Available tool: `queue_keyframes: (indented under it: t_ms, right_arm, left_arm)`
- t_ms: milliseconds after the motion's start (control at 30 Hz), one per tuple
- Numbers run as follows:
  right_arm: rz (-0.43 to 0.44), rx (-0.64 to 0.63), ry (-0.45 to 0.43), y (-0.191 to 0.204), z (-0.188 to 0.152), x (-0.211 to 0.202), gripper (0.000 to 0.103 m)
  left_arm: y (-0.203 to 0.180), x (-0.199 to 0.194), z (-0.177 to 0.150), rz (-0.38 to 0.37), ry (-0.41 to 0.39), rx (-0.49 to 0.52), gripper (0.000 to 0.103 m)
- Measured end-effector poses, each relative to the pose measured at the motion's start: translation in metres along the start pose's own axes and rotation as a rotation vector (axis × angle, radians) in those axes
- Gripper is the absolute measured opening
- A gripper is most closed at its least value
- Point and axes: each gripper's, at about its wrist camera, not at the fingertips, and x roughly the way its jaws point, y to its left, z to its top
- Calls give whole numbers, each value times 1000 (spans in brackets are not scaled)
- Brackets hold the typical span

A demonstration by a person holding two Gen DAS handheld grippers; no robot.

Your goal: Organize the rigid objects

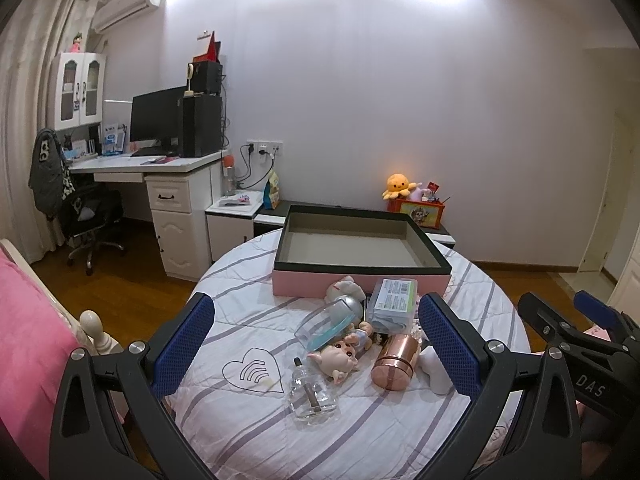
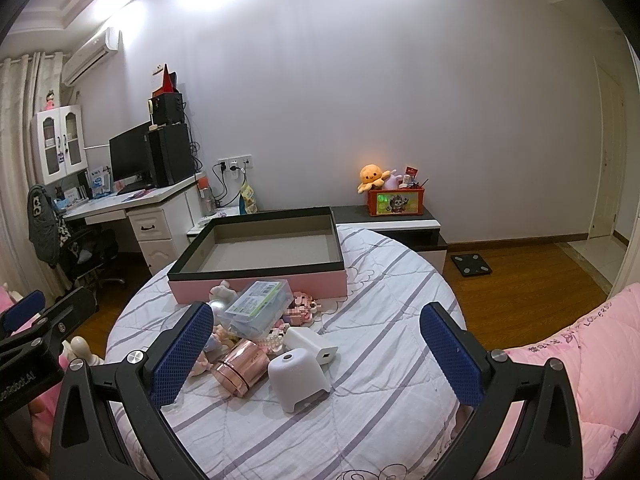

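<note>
A pile of small objects lies on the striped bed cover in front of an empty pink box with a black rim [image 1: 360, 280] [image 2: 260, 284]. The pile holds a rose-gold cylinder [image 1: 394, 362] [image 2: 240, 366], a clear glass bottle [image 1: 312, 394], a pig-faced doll [image 1: 340, 360], a clear jar with a silver cap [image 1: 328, 320], a clear plastic case [image 1: 394, 298] [image 2: 260, 306] and a white plastic piece [image 2: 298, 376]. My left gripper [image 1: 318, 354] is open above the pile. My right gripper [image 2: 318, 354] is open over the white piece.
The bed cover [image 1: 248, 432] ends at a rounded far edge with wood floor beyond. A desk with a monitor [image 1: 156, 120] stands at the left. A low cabinet with a red toy box [image 2: 396, 202] is behind the pink box. A pink quilt [image 2: 580, 352] lies at the right.
</note>
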Motion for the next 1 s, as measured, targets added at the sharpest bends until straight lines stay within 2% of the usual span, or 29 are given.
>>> queue_keyframes:
  t_ms: [267, 1000]
  right_arm:
    - [-1, -6, 25, 0, -4, 9, 103]
    - [21, -16, 208, -7, -44, 69, 103]
  left_arm:
    - [7, 5, -5, -2, 12, -4, 103]
    - [21, 78, -68, 0, 223, 19, 103]
